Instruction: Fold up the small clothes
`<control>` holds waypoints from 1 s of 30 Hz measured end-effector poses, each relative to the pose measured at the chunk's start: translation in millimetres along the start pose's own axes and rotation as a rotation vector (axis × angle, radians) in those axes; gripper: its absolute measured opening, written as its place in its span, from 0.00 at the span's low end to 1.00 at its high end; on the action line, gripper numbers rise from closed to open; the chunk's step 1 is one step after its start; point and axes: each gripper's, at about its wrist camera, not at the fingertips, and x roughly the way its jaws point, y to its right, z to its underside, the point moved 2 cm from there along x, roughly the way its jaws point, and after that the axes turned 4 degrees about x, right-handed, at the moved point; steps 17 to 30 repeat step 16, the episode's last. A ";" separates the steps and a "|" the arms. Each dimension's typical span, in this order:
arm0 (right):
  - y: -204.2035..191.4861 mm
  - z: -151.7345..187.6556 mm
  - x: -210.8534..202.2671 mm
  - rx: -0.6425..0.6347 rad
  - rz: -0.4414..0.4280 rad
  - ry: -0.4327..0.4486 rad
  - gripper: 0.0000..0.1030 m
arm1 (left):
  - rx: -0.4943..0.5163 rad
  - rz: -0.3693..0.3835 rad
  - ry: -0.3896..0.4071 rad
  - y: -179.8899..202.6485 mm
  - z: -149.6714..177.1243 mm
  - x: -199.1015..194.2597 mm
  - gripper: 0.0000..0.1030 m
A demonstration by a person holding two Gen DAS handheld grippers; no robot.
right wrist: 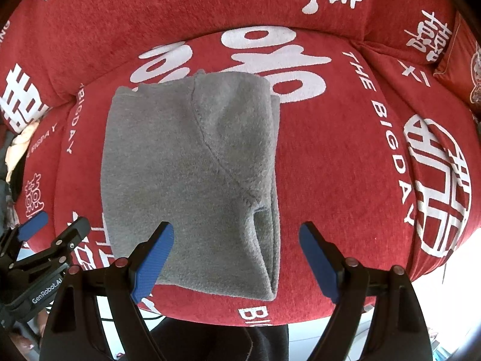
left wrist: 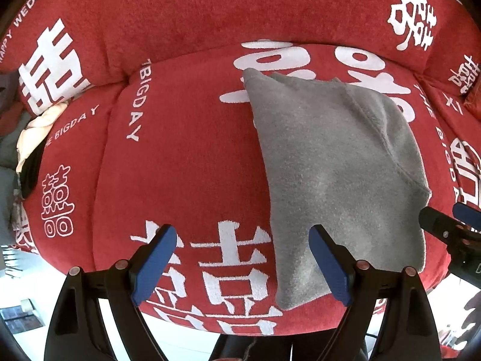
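Observation:
A grey fleece garment point(left wrist: 336, 174) point(right wrist: 192, 174) lies folded into a rough rectangle on the red sofa seat point(left wrist: 186, 162) point(right wrist: 336, 156), which bears white lettering. My left gripper point(left wrist: 243, 258) hovers open above the seat's front, its blue pads astride the cloth's near left edge without touching it. Open as well, my right gripper point(right wrist: 236, 255) hangs over the garment's near right corner with nothing pinched. Each gripper shows at the edge of the other's view: the right gripper point(left wrist: 451, 222), the left gripper point(right wrist: 57, 225).
The sofa backrest point(left wrist: 210, 15) rises behind the seat. A heap of cream and dark clothes point(left wrist: 36, 138) lies at the left end of the sofa. A red cushion point(right wrist: 463, 69) sits at the far right. Pale floor shows below the seat's front edge.

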 end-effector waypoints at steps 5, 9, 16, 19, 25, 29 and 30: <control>-1.7 1.8 0.6 -0.010 0.005 -0.003 0.85 | -0.009 0.002 -0.001 -1.8 0.6 0.6 0.88; -3.2 4.3 1.4 -0.010 0.004 -0.006 0.85 | -0.007 -0.001 0.004 -1.2 1.4 0.1 0.88; -6.9 4.6 3.3 -0.021 0.008 -0.009 0.85 | -0.016 0.008 0.016 -3.3 2.5 -0.3 0.87; -6.9 4.6 3.3 -0.021 0.008 -0.009 0.85 | -0.016 0.008 0.016 -3.3 2.5 -0.3 0.87; -6.9 4.6 3.3 -0.021 0.008 -0.009 0.85 | -0.016 0.008 0.016 -3.3 2.5 -0.3 0.87; -6.9 4.6 3.3 -0.021 0.008 -0.009 0.85 | -0.016 0.008 0.016 -3.3 2.5 -0.3 0.87; -6.9 4.6 3.3 -0.021 0.008 -0.009 0.85 | -0.016 0.008 0.016 -3.3 2.5 -0.3 0.87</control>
